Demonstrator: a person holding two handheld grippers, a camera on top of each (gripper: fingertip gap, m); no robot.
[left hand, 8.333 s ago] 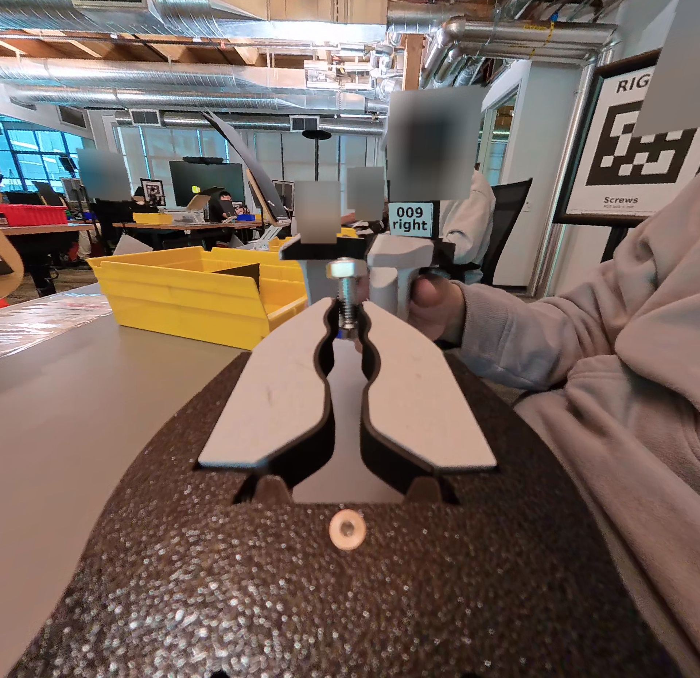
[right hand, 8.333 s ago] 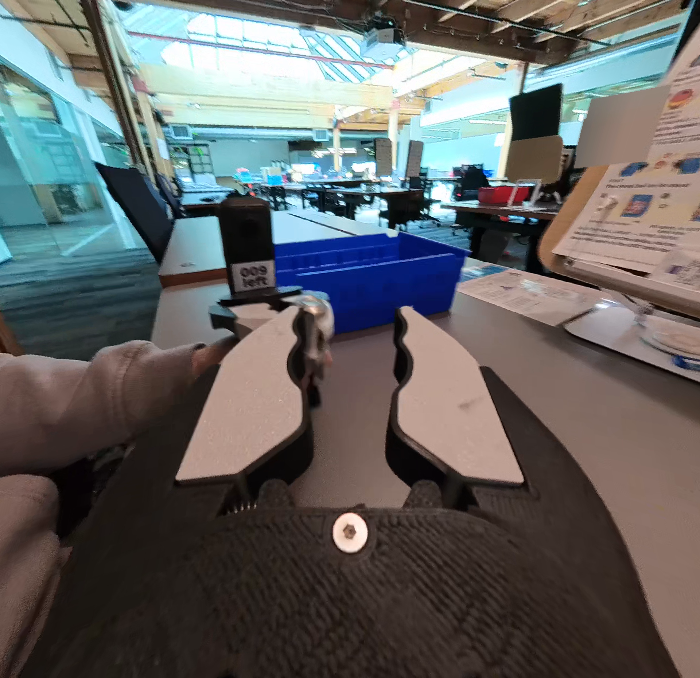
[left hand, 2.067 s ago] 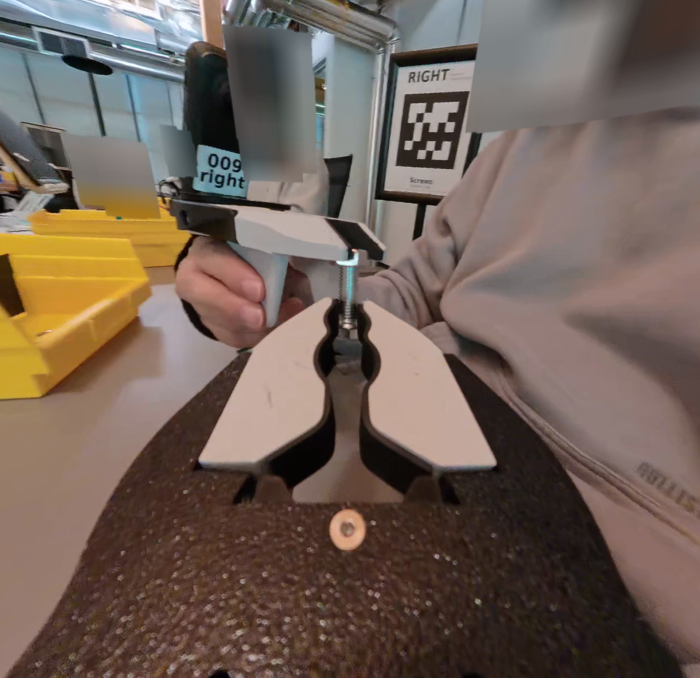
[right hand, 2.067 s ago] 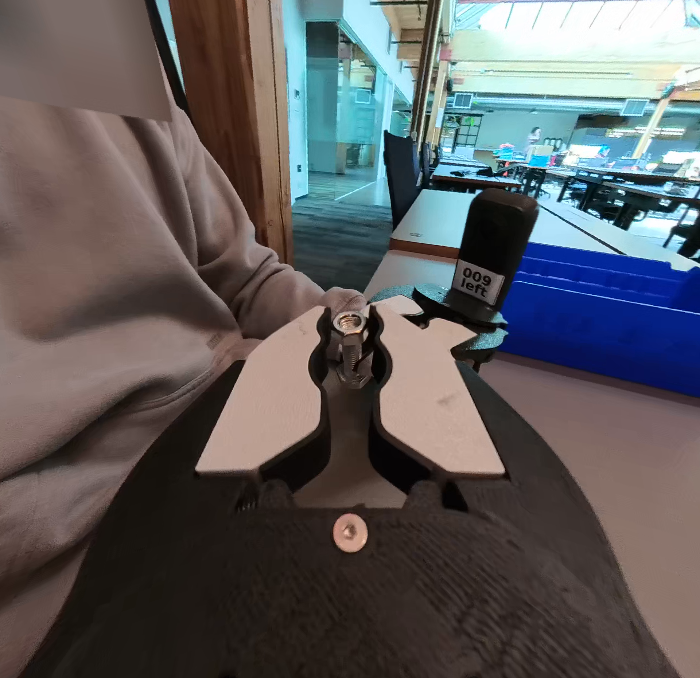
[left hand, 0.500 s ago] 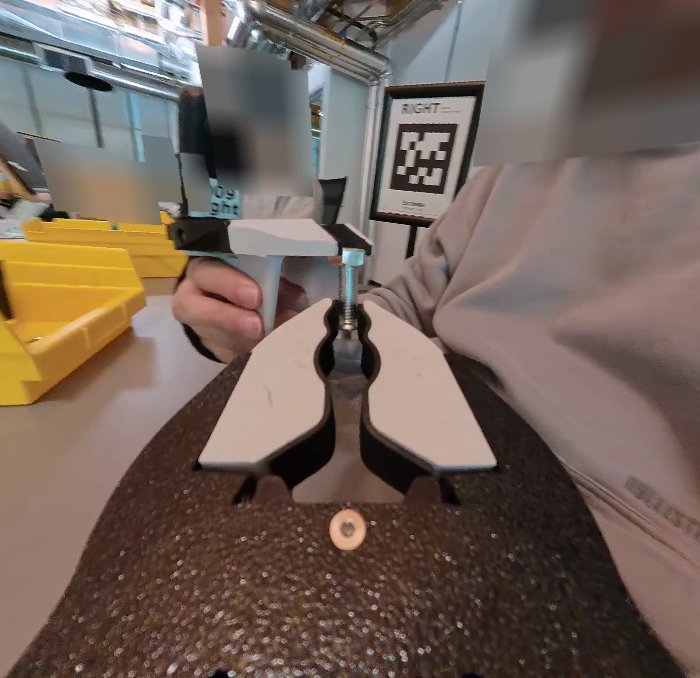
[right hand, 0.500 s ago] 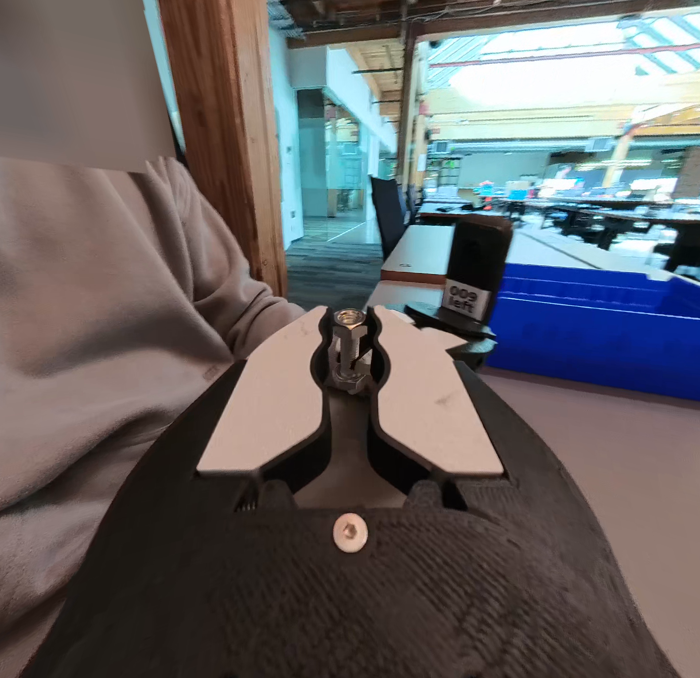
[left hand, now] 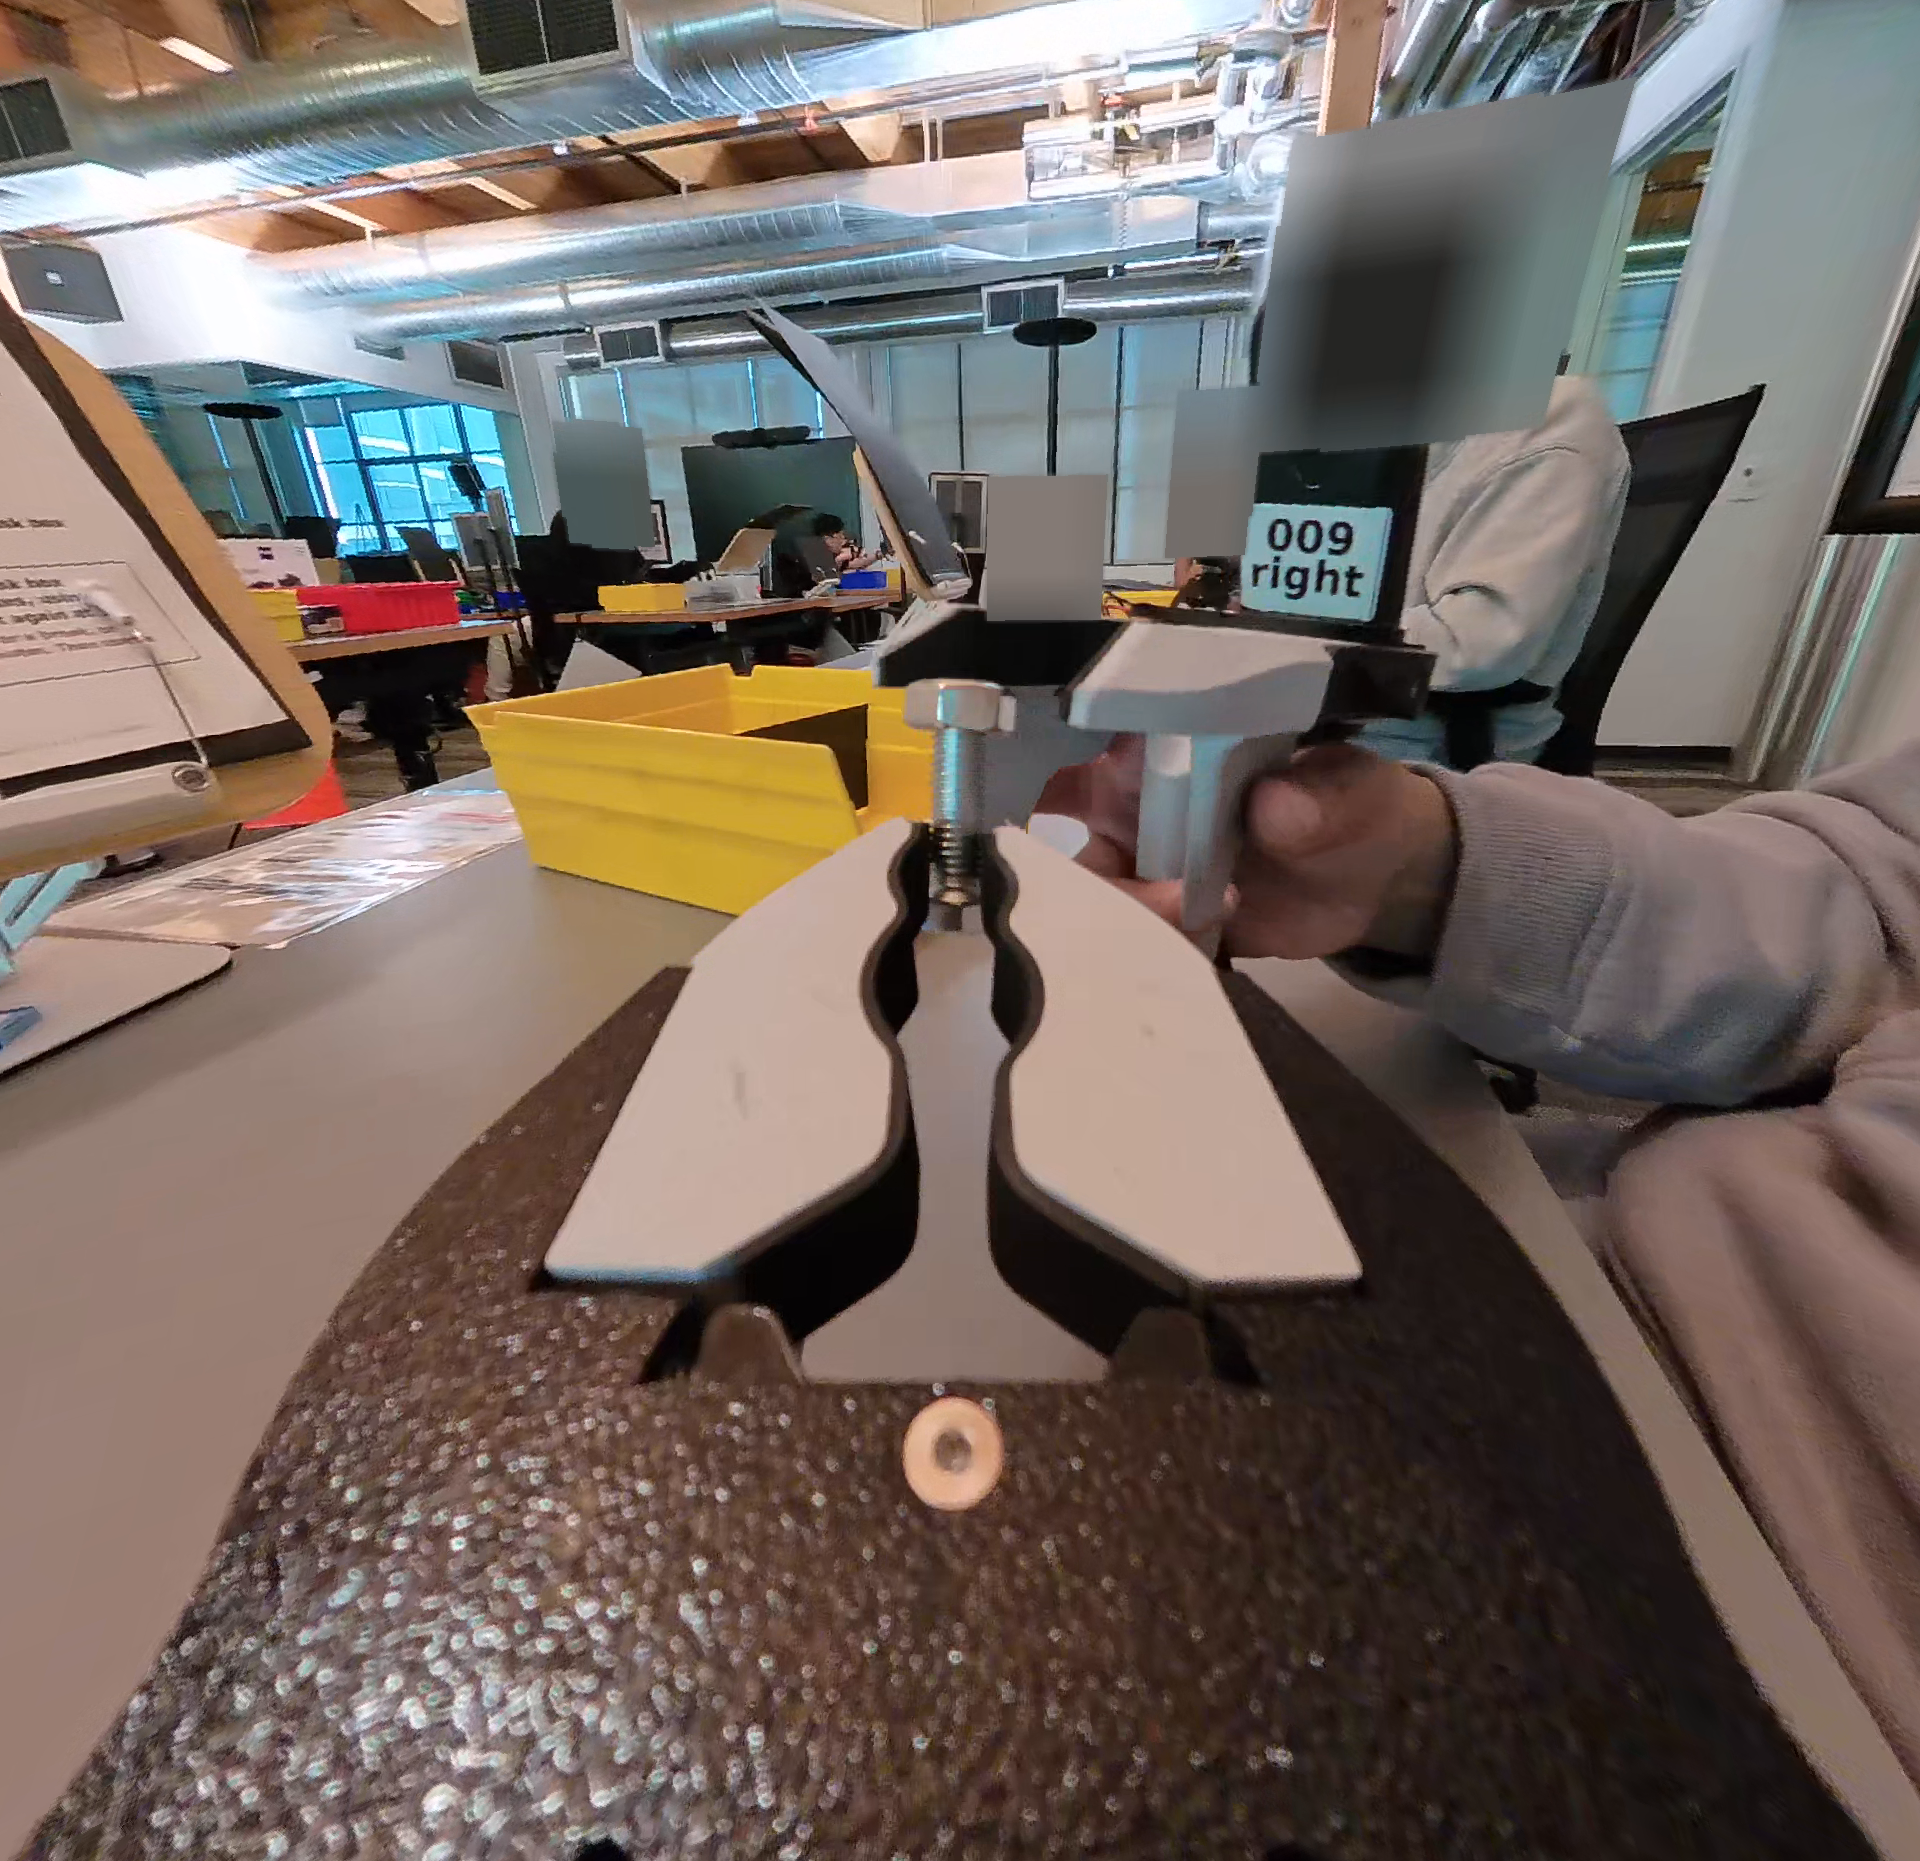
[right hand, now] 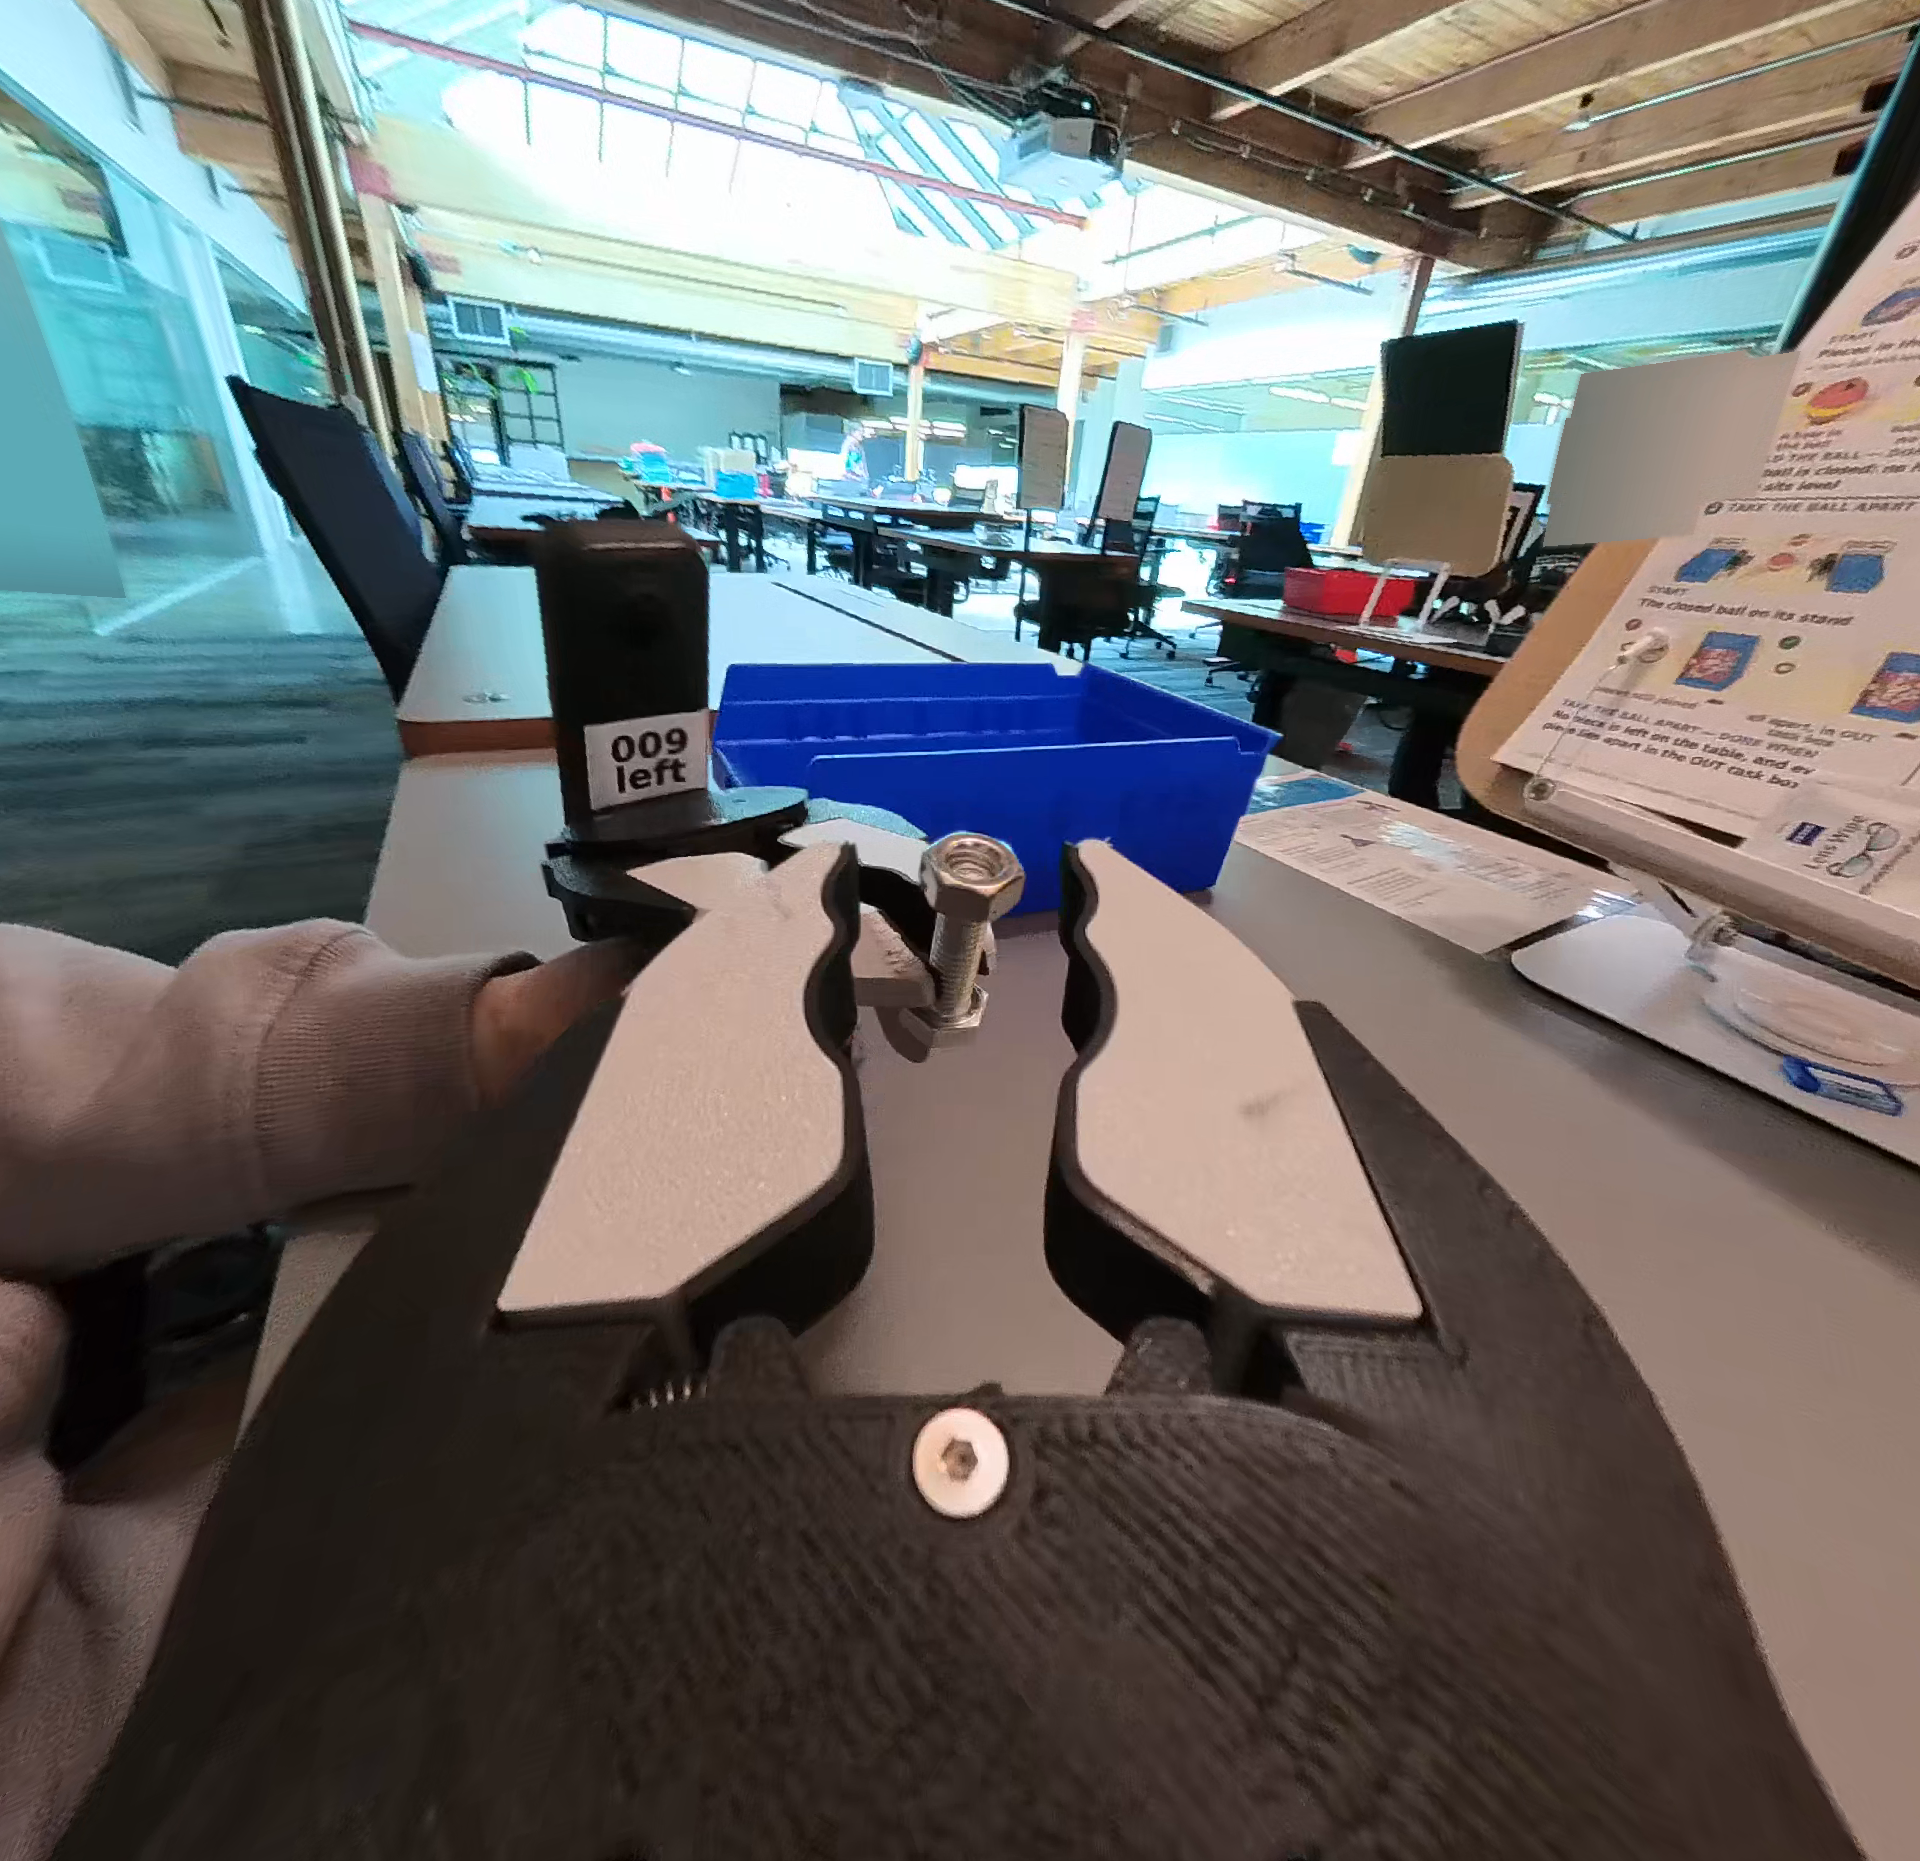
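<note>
You are working in a large open office with exposed wooden beams, silver ducts and rows of desks, seated at a grey table. On it a yellow bin stands beyond your left gripper and a blue bin beyond your right one. A stand with printed sheets rises at the table's far edge.

Your left gripper is drawn narrow, its fingertips pressed on the threaded shank of a silver bolt, which stands upright between them. In the right wrist view that same bolt carries a hex nut at one end and a hex head at the other.

Your right gripper stands open. The nut sits between its fingers, with a clear gap on each side, so neither pad touches it. Your hand grips its handle.
</note>
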